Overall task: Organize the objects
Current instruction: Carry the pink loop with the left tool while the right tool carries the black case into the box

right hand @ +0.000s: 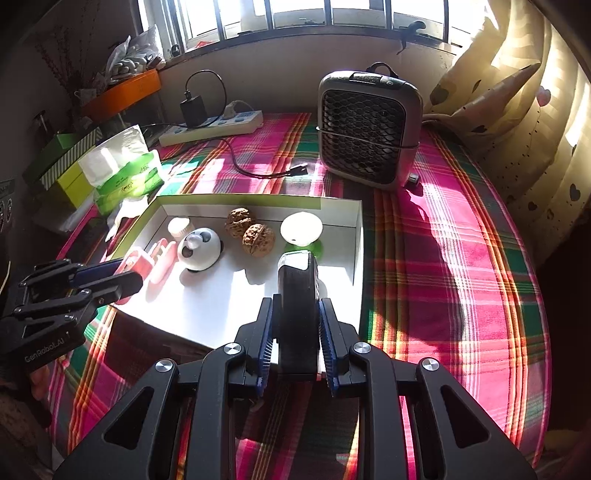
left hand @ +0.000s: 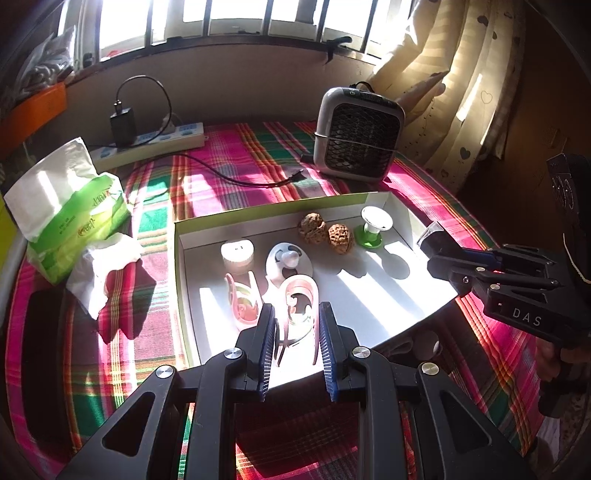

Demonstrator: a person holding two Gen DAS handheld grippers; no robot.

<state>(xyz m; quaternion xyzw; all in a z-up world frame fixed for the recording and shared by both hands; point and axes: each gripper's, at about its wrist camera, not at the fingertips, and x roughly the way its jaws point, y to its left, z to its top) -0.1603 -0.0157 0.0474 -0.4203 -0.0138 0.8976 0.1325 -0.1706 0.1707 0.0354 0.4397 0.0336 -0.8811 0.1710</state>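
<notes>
While lowering the black case (right hand: 297, 280), clamped in the right gripper (right hand: 295, 306) over the near right of the box (right hand: 358, 236), aim for bare white floor short of the green-based white cup (right hand: 301, 229) and right of the walnuts (right hand: 258, 240). Set down flat before releasing; likely to roll or tip otherwise. Left gripper (left hand: 295, 310) at the near left, jaws narrow about the pink clip (left hand: 299, 295); cannot tell whether gripping or only beside it. Below, a bright plaid cloth (right hand: 443, 258), barred with sun. Far right, a fan (right hand: 369, 129); far left, a power strip (right hand: 214, 127) and tissues (left hand: 74, 218). Beyond, a barred window (right hand: 295, 14); right, a curtain (right hand: 535, 129).
</notes>
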